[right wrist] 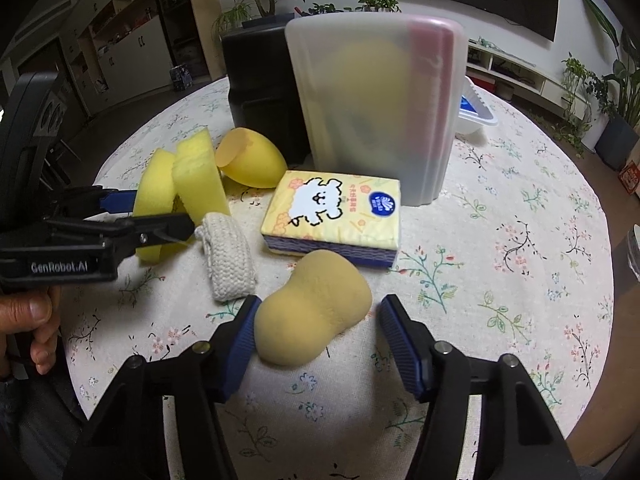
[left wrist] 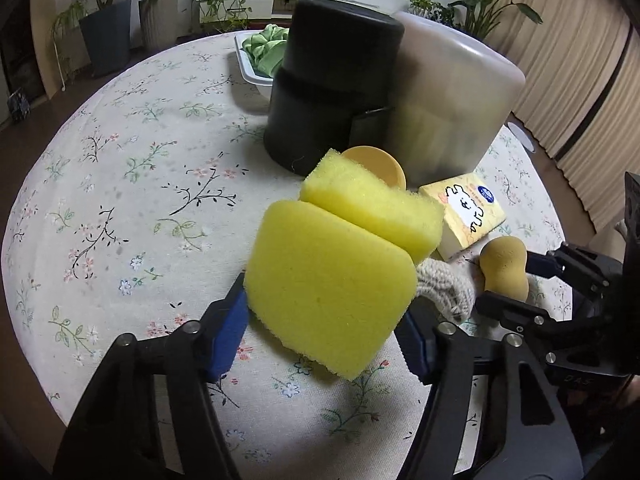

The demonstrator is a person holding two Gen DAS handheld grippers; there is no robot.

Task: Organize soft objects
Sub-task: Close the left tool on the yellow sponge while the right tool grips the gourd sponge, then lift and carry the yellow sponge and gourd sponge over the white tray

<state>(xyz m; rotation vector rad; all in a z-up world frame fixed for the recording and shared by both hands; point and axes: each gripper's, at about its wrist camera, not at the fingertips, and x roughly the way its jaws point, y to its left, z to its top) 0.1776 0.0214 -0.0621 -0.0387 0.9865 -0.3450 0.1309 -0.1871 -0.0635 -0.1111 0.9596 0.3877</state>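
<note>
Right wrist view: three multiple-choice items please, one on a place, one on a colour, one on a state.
1. The tissue pack lies:
A. in front of the translucent container
B. on the floor
C. on a chair
2. The tool pads are:
A. red
B. blue
C. green
3. The beige sponge is:
A. between the right tool pads
B. stacked on the pack
C. cut in half

A: the pack sits at the container's base.
B: both pads are blue.
A: a pad stands on each side of it.
</note>
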